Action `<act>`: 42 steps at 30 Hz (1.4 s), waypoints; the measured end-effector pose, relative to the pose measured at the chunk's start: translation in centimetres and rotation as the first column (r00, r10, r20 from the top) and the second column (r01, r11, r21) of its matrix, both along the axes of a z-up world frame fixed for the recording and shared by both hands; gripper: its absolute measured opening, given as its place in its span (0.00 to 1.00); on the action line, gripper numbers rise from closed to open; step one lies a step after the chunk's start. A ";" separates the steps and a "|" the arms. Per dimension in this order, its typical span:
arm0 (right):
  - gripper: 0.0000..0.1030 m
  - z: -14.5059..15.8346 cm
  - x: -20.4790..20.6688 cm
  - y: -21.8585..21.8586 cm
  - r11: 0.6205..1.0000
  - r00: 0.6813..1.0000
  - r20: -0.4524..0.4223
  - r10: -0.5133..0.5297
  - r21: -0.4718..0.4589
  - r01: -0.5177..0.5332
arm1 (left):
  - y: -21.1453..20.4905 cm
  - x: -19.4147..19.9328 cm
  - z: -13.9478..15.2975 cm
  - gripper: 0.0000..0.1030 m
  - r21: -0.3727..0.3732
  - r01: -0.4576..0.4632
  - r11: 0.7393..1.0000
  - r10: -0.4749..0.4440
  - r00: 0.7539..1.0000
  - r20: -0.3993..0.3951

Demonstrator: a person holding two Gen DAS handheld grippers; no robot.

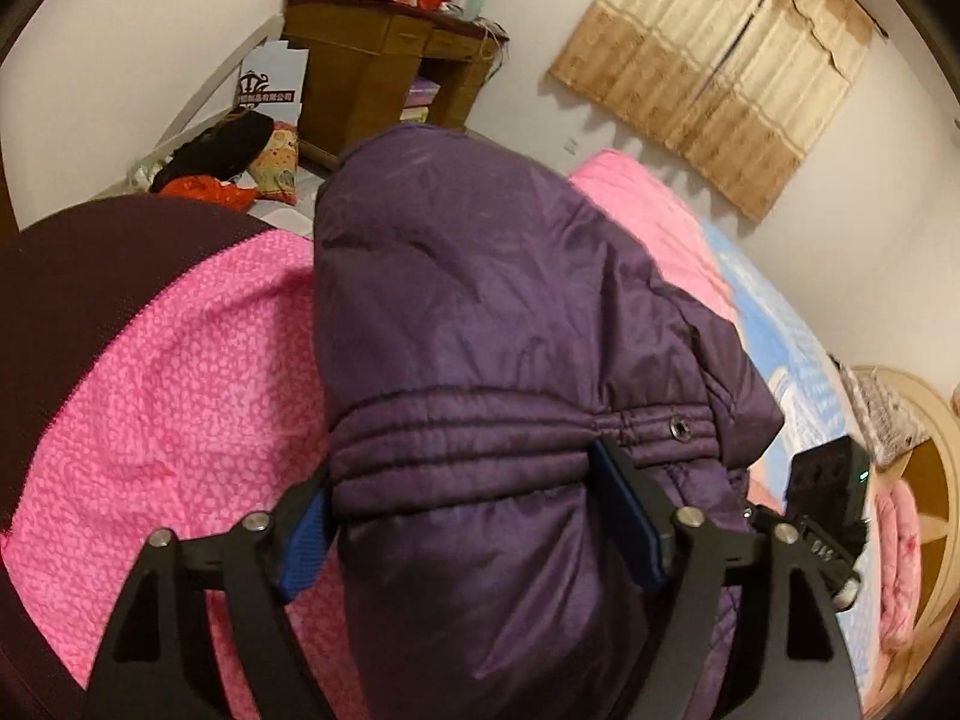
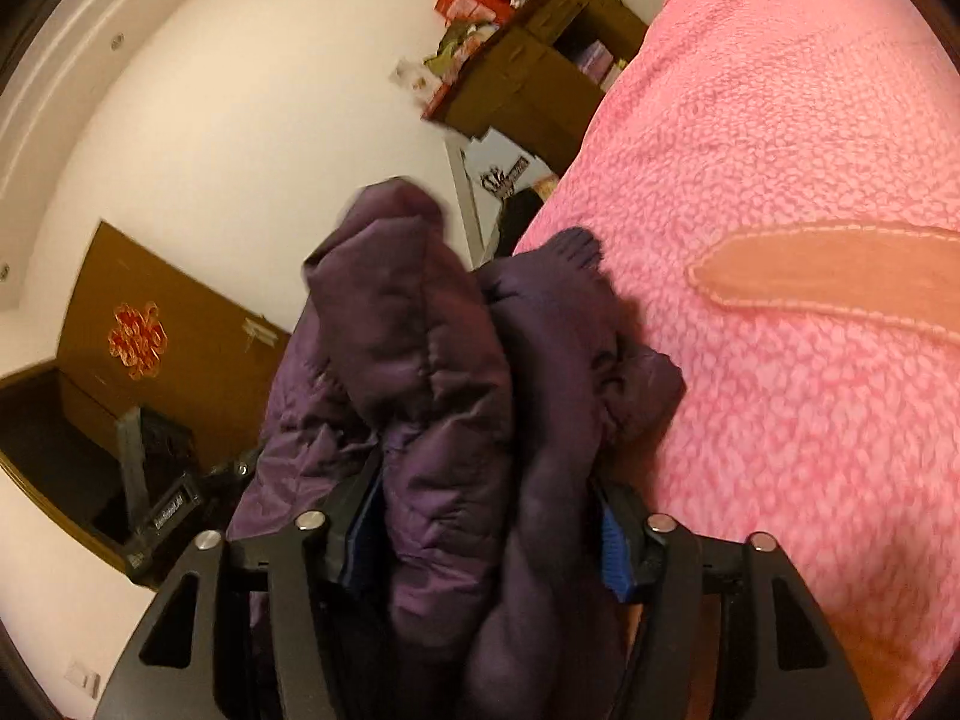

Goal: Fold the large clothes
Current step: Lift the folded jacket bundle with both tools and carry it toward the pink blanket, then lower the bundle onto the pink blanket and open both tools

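Observation:
A dark purple padded jacket point(image 1: 480, 300) lies in a bulky heap on the pink patterned bedspread point(image 1: 180, 390). My left gripper point(image 1: 468, 498) is shut on it at the stitched waistband, whose bulk fills the gap between the blue pads point(image 1: 624, 498). A snap button shows just beyond the right pad. In the right wrist view, bunched folds of the jacket point(image 2: 420, 360) stand up between the fingers of my right gripper point(image 2: 486, 540), which is shut on them beside the pink bedspread point(image 2: 780, 360). What lies under the jacket is hidden.
A wooden desk point(image 1: 372, 60) piled with boxes stands against the far wall, with bags and a pillow point(image 1: 228, 162) on the floor beside it. A beige curtain point(image 1: 720, 72) hangs on the wall. A rounded wooden headboard point(image 1: 924, 480) is at the right. A brown door point(image 2: 168, 348) is at the left.

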State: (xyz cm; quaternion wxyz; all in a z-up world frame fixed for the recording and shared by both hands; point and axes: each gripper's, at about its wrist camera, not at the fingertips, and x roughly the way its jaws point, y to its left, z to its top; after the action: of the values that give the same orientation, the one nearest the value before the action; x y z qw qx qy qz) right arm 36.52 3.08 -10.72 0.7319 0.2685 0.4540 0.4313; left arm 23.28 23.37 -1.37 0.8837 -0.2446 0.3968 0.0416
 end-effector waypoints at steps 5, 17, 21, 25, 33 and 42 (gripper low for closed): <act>0.67 0.5 -0.1 -1.9 0.998 0.998 -0.009 -0.062 -0.008 0.062 | -1.2 1.1 1.0 0.88 0.168 -0.008 0.986 0.007 1.000 0.006; 0.53 12.7 -12.3 1.4 0.951 0.881 0.472 0.022 -0.281 0.127 | 3.3 -2.9 2.6 0.87 0.355 -0.126 0.927 0.090 0.989 0.116; 0.52 10.1 -11.5 3.8 0.907 0.909 0.416 0.035 -0.394 0.145 | 3.2 -2.4 1.3 0.87 0.350 -0.126 0.928 0.104 0.991 0.080; 0.52 6.4 -8.3 3.5 0.906 0.946 0.319 -0.060 -0.380 0.185 | 2.7 -2.1 0.0 0.87 0.368 -0.121 0.922 0.110 0.993 0.052; 0.55 5.3 -9.6 3.6 0.878 0.911 0.395 -0.115 -0.389 0.280 | 2.7 -4.1 0.9 0.87 0.398 -0.127 0.908 0.111 0.992 0.063; 0.81 8.1 -14.9 2.5 0.826 0.868 0.448 -0.217 -0.389 0.407 | 1.1 -10.8 1.4 0.97 0.462 -0.169 0.871 0.141 0.985 0.094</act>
State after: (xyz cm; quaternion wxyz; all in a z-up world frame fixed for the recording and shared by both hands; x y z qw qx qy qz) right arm 21.59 5.56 -2.64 0.9107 0.0645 0.3411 0.2237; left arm 12.46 24.43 0.03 0.9214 -0.0562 0.3285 0.2000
